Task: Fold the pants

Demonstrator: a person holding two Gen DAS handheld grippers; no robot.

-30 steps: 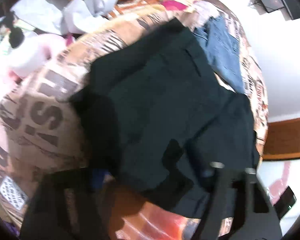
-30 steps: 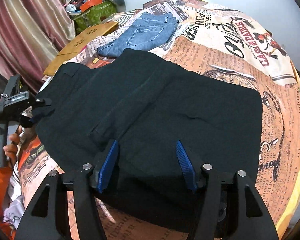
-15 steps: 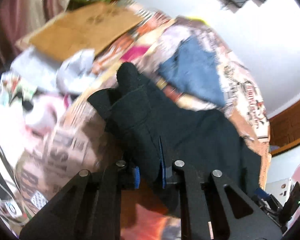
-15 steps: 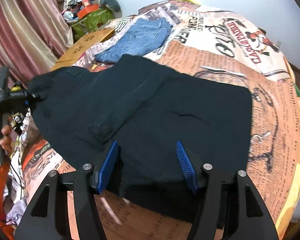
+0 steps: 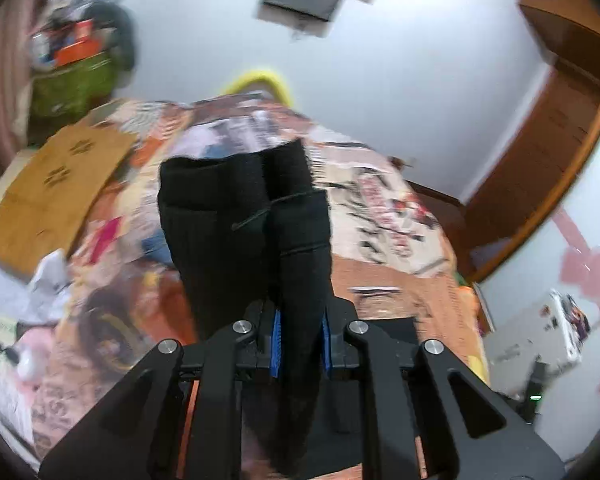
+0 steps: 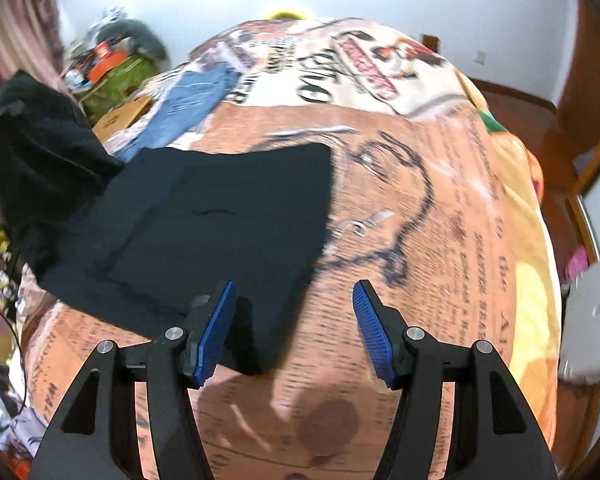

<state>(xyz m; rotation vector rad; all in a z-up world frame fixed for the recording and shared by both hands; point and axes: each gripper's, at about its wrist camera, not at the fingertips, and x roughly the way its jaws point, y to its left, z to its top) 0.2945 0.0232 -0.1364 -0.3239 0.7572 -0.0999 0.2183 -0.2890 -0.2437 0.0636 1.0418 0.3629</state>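
The black pants (image 6: 220, 216) lie partly flat on the printed bed cover (image 6: 440, 200). My left gripper (image 5: 300, 340) is shut on one end of the pants (image 5: 260, 220) and holds it lifted, so the cloth stands up in front of the left wrist camera. In the right wrist view that lifted end (image 6: 40, 140) hangs at the far left. My right gripper (image 6: 294, 328) is open and empty, just above the near edge of the flat part of the pants.
Folded blue jeans (image 6: 192, 100) lie further back on the bed. A cardboard sheet (image 5: 48, 192) and a cluttered green box (image 5: 72, 76) are to the left. White and pink items (image 5: 28, 320) lie at the left bed edge. A wooden door frame (image 5: 560, 140) stands at the right.
My left gripper closed on the pants' end and lifted it up and over toward the middle. My right gripper stayed open and drew back toward the near edge of the pants.
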